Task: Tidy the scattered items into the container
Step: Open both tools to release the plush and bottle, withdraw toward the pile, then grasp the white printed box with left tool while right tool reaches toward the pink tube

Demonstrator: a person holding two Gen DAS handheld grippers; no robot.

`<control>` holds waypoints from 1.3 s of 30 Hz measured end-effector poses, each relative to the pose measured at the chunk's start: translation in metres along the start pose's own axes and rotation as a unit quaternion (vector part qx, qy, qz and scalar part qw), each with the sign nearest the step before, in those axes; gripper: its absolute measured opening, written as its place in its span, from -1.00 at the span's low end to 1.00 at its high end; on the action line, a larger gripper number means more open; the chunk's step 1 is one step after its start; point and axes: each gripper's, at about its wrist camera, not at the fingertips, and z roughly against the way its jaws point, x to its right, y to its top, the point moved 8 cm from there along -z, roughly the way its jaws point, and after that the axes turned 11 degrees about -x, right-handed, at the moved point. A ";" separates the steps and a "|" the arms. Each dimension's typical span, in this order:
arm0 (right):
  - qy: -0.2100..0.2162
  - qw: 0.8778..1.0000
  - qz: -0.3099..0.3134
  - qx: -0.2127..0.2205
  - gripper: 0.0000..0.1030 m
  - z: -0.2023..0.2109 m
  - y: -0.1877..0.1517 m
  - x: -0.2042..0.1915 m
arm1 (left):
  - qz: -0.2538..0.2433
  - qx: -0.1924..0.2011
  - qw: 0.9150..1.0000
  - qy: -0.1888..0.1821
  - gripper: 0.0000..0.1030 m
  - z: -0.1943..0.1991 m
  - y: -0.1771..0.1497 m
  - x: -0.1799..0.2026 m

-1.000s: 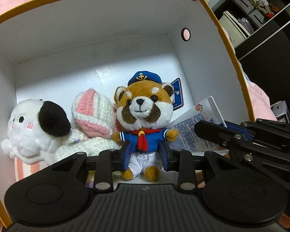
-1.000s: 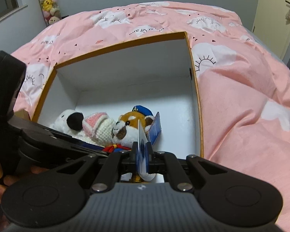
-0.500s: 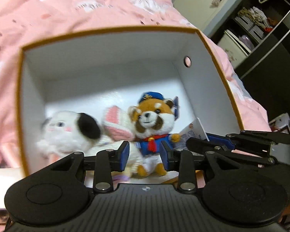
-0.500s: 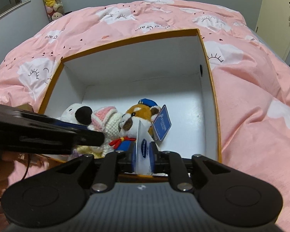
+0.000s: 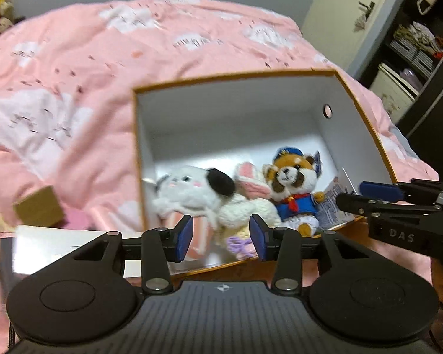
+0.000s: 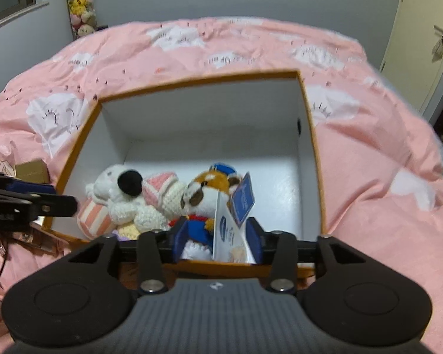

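A white box with an orange rim [image 5: 236, 118] [image 6: 198, 118] sits on the bed. Inside lie a white dog plush [image 5: 192, 188] [image 6: 118, 185], a pink crochet toy [image 5: 251, 183] [image 6: 162, 188] and a red panda sailor plush [image 5: 292, 183] [image 6: 203, 191]. A white packet [image 6: 226, 236] [image 5: 333, 206] leans against the panda. My left gripper [image 5: 221, 236] [image 6: 44, 197] hovers at the box's near rim, jaws opening, nothing between them. My right gripper [image 6: 218, 240] [image 5: 369, 194] is opening too. The packet stands loose between its pads, nearer the right one.
The pink cloud-print duvet [image 5: 103, 59] surrounds the box. A small brown carton [image 5: 38, 206] [image 6: 32, 171] and a flat white sheet [image 5: 59, 242] lie left of the box. Dark shelving [image 5: 422, 44] stands at the right, a door [image 6: 428, 29] behind.
My left gripper drew back and up out of the box, its jaws widening off the red panda. The right jaws, shut on the packet before, have spread and no longer pinch it.
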 end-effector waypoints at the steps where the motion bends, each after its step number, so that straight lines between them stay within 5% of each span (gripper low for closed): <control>1: 0.001 1.000 0.003 0.011 0.07 0.005 0.002 -0.002 | 0.003 0.011 1.000 0.009 0.00 0.008 -0.001 -0.006; 4: 0.016 0.998 0.014 0.051 0.23 0.022 0.005 -0.012 | 0.014 0.046 0.998 0.043 0.03 0.034 -0.004 -0.023; 11: 0.114 0.986 0.039 0.111 0.25 0.046 0.005 -0.056 | 0.071 0.091 0.984 0.136 0.07 0.091 -0.024 -0.078; 18: 0.166 0.972 0.118 0.119 0.26 0.050 -0.003 -0.114 | 0.101 0.058 0.976 0.185 0.07 0.109 -0.061 -0.113; 27: 0.193 0.953 0.231 0.046 0.07 0.018 -0.029 -0.183 | 0.113 -0.014 0.979 0.168 0.07 0.084 -0.101 -0.130; 31: 0.152 0.951 0.268 0.007 -0.03 -0.006 -0.042 -0.196 | 0.132 -0.018 0.983 0.123 0.07 0.072 -0.101 -0.125; 35: 0.154 0.954 0.255 -0.037 -0.10 -0.028 -0.050 -0.194 | 0.165 -0.016 0.984 0.062 0.12 0.059 -0.093 -0.119; 39: 0.141 0.957 0.249 -0.048 -0.10 -0.042 -0.050 -0.191 | 0.229 -0.023 0.973 0.009 0.17 0.042 -0.084 -0.119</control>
